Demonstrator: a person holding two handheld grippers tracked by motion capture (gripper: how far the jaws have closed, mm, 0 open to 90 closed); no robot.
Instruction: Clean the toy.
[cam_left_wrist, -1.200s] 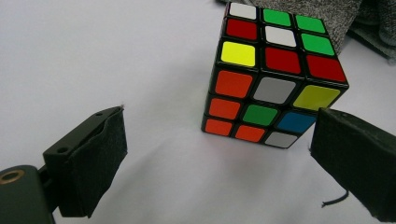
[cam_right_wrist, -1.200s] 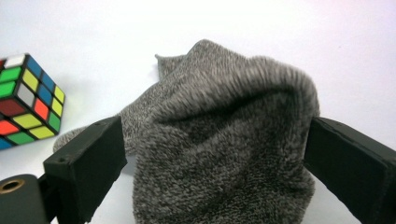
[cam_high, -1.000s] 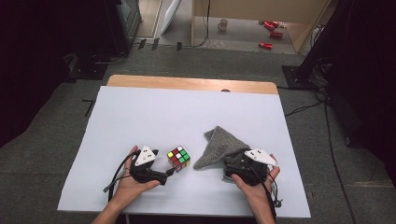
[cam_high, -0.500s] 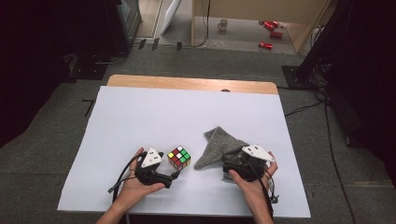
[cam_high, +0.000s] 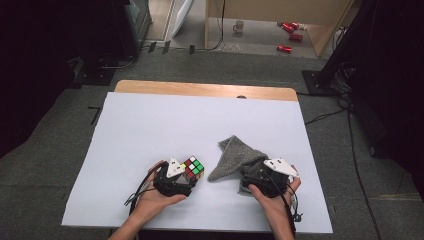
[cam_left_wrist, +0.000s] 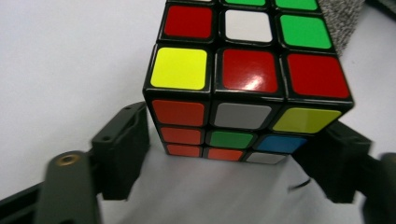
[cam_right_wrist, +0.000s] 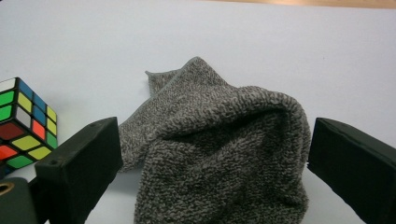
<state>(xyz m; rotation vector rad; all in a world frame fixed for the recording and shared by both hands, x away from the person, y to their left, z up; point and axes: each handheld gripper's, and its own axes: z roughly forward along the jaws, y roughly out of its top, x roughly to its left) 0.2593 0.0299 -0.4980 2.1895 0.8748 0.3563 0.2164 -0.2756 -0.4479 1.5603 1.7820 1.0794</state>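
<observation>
A scrambled Rubik's cube (cam_high: 193, 167) (cam_left_wrist: 247, 79) (cam_right_wrist: 25, 123) sits on the white table cover near the front. My left gripper (cam_high: 190, 176) (cam_left_wrist: 233, 135) holds it from the near side. Its jaws have just been closing, and both now press on the cube's lower sides. A crumpled grey towel (cam_high: 234, 156) (cam_right_wrist: 219, 130) lies just right of the cube. My right gripper (cam_high: 246, 173) (cam_right_wrist: 215, 140) sits at the towel's near end. Its jaws stand wide apart, with the bunched cloth loose between them.
The white cover (cam_high: 175, 125) spreads over the table, with a wooden edge (cam_high: 200, 89) at the far side. On the floor beyond are a mug (cam_high: 239, 25) and red cans (cam_high: 287, 48). Dark equipment stands at both sides.
My left gripper has slid right up to the cube, and its jaws have come in around the cube. The right gripper and the towel have stayed put.
</observation>
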